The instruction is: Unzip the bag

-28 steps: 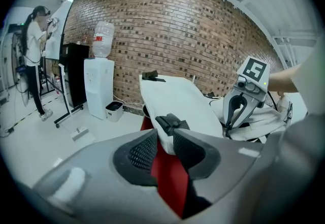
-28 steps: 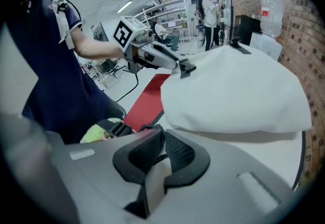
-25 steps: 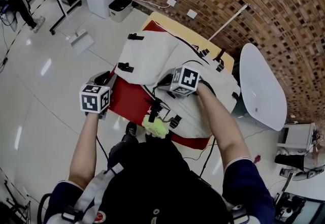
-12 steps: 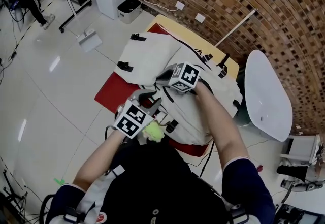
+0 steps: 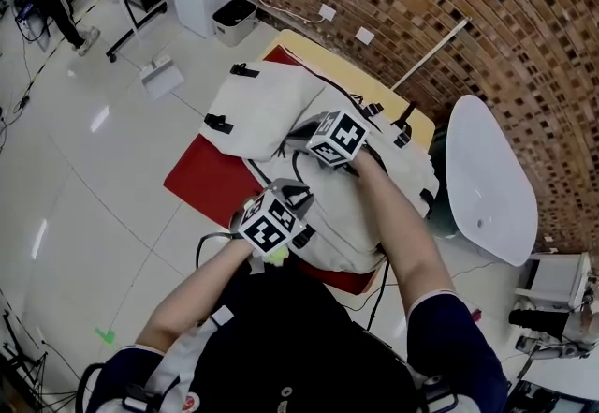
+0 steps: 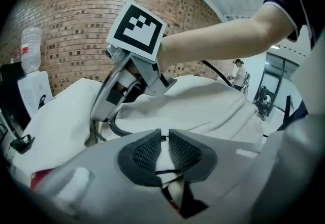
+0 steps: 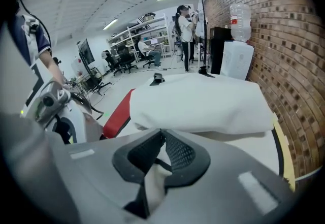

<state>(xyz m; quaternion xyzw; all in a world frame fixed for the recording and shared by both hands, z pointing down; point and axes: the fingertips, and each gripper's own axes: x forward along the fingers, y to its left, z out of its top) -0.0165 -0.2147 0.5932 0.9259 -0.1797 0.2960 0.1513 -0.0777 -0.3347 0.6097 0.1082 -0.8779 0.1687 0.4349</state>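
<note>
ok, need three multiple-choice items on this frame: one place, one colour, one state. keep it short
1. Where is the left claw?
A. on the floor
B. at the bag's near edge
C. by the water dispenser

2. What colour is the mat under the bag?
A. blue
B. green
C. red

3. What sits between the right claw's pads?
A. nothing
B. white fabric
C. a bottle

Key:
1 B: the left claw, its jaws closing on bag fabric, sits at the edge of the white bag nearest the person.
2 C: the red mat shows beside the bag.
3 B: the right claw, its jaws opening, has bag fabric bunched between its pads.
</note>
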